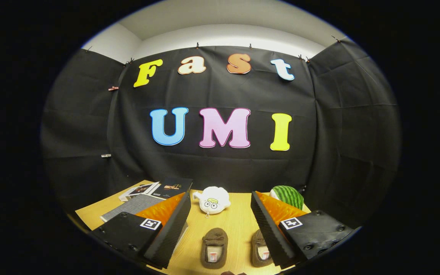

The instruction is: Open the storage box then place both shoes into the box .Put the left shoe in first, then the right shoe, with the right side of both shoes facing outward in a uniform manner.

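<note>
Well, the gripper hangs above the near edge of the wooden table with its fingers spread wide and nothing between them but air. Down in that gap, close to the near edge, sit two brown slippers side by side, toes pointing toward the far wall: the left-hand slipper lies in plain sight, while the right-hand slipper is partly covered by the right finger. Beyond them, toward the far edge, a white plush toy with a drawn face rests on the wood, well apart from the shoes. A green striped ball (it looks like a watermelon) sits at the far right corner. Over at the far left corner lie a grey fabric-covered flat thing, a dark booklet and a lighter one, overlapping one another.
</note>
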`<state>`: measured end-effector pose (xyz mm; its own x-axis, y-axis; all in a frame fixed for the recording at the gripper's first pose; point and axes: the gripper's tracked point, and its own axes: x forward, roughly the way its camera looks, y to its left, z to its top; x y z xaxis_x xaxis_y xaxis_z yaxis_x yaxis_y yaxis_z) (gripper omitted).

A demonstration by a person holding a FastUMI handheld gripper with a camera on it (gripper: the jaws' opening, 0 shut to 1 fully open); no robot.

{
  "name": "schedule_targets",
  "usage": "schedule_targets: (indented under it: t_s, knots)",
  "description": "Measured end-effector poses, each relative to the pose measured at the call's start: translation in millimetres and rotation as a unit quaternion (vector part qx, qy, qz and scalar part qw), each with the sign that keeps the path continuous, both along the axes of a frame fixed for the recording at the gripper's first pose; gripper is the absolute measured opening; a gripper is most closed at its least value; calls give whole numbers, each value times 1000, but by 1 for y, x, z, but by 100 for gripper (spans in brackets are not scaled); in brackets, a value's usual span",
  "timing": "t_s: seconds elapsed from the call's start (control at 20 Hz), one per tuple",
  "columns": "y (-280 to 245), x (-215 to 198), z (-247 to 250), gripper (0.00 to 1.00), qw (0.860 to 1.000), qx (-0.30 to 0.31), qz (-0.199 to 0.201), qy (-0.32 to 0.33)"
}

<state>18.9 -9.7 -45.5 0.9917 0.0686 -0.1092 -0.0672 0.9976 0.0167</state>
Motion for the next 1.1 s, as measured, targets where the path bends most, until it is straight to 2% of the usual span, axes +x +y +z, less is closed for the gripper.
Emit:
schedule_targets:
  t_s: [0.3,0.7,0.95,1.1]
  knots:
    - [10,1,-14,97,999,14,9,31]
    - [30,5,-63,98,987,81,33,134]
    - [52,6,-84,99,961,175,67,203]
    - [64,5,-95,98,931,259,81,244]
